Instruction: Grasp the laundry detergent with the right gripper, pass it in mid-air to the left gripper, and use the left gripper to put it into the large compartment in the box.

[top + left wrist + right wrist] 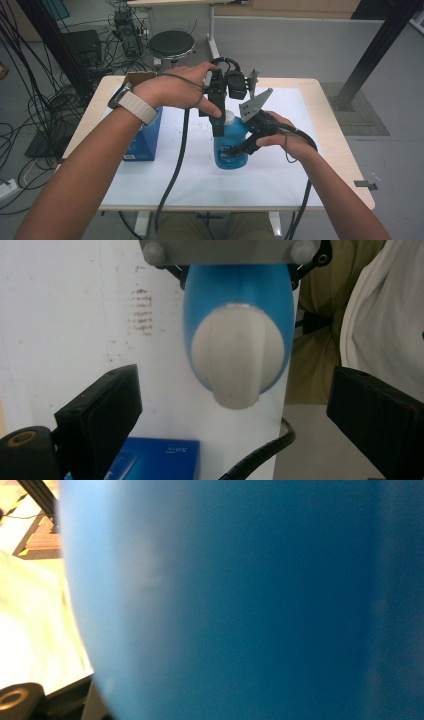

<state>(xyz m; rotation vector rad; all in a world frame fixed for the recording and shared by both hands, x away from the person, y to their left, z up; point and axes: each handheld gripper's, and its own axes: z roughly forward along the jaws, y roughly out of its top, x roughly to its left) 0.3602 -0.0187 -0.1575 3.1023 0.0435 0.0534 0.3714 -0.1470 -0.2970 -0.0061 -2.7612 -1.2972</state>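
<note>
Blue bottle (231, 147) (white-capped) clamped by right gripper (239, 149), left gripper (235, 435) open above.

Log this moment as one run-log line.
right gripper: shut on blue bottle | left gripper: open above white cap | bottle upright on table

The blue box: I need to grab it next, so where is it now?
In the high view the blue box sits on the white table at its left side, under the person's left wrist, left of the blue bottle.
</note>
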